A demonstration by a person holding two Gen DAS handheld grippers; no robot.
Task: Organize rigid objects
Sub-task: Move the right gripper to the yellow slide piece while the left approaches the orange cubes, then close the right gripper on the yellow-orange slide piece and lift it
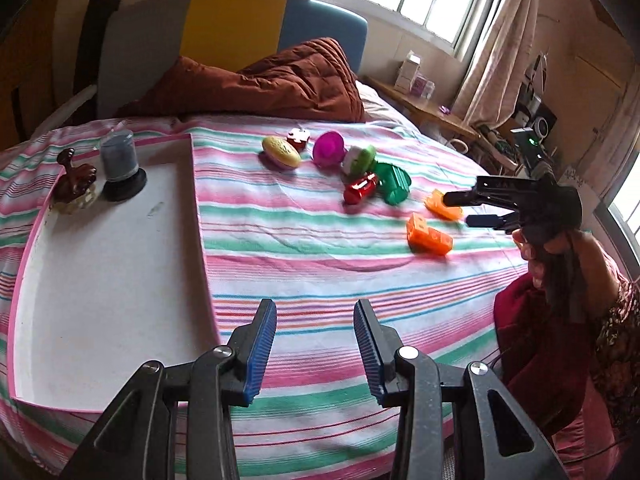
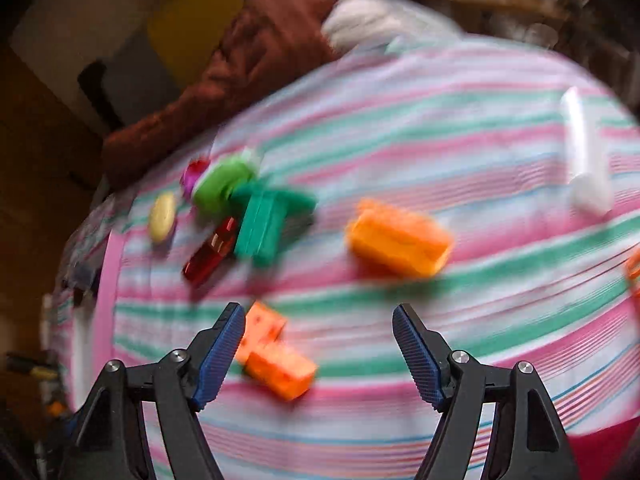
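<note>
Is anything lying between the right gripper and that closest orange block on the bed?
Nothing visible. The right gripper hangs open just above the orange block, which lies by its left finger on bare striped bedsheet. The other toys lie farther off.

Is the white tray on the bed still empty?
No, the white tray already holds a brown figurine and a grey jar at its far end.

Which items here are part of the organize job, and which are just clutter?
Job: white tray; orange blocks; green toy; red toy; magenta toy; yellow toy.
Lying about: brown quilt, bedside table, curtain.
</note>
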